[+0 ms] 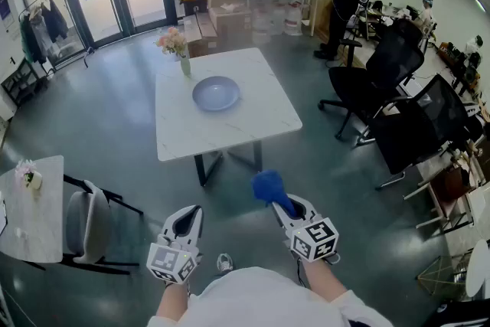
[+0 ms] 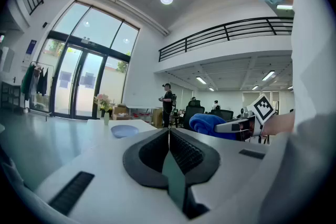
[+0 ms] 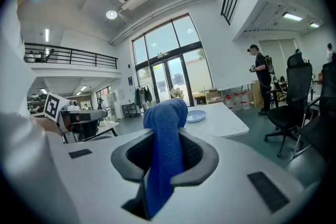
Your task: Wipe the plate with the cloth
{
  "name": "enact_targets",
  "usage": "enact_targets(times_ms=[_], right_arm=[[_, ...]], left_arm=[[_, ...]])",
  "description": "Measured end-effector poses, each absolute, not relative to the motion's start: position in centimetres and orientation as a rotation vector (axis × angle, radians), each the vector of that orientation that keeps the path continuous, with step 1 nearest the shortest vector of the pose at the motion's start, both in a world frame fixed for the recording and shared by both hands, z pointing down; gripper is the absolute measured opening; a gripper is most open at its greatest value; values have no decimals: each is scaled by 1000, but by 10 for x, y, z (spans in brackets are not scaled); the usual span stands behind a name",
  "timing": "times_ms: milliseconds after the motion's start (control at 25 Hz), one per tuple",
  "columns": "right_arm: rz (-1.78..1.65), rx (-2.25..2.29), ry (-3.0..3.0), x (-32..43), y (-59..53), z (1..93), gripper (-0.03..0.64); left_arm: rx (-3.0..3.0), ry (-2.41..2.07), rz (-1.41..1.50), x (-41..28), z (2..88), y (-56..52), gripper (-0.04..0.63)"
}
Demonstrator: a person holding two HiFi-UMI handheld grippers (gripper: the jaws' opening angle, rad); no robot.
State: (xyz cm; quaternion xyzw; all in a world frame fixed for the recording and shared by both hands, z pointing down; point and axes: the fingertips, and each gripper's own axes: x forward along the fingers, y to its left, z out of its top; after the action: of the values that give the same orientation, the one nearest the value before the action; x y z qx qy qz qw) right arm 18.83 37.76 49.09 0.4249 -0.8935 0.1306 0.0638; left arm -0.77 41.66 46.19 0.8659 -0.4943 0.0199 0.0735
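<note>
Zero contact yet: cloth (image 1: 267,185) is clamped in right gripper (image 1: 282,206), left gripper (image 1: 188,216) is clenched empty (plate (image 1: 216,93) well ahead). Cloth should be pressed flat, swept in circles.

Blue cloth (image 3: 165,134) well apart from plate (image 1: 216,93)

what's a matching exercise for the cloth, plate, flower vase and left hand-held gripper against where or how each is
1 cloth
2 plate
3 flower vase
4 left hand-held gripper

a shut, nothing between its jaws
b near the middle of the white table
c clamped in the right hand-held gripper
d at the table's far edge, towards its left corner

Pairs: 1-c, 2-b, 3-d, 4-a
</note>
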Motion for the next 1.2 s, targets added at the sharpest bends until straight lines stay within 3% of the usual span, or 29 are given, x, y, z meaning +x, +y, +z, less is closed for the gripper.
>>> enact_targets(times_ms=[1200], right_arm=[[466, 1355, -2664, 131, 339, 499, 94]], left_arm=[[2604, -1364, 6, -62, 475, 370, 34]])
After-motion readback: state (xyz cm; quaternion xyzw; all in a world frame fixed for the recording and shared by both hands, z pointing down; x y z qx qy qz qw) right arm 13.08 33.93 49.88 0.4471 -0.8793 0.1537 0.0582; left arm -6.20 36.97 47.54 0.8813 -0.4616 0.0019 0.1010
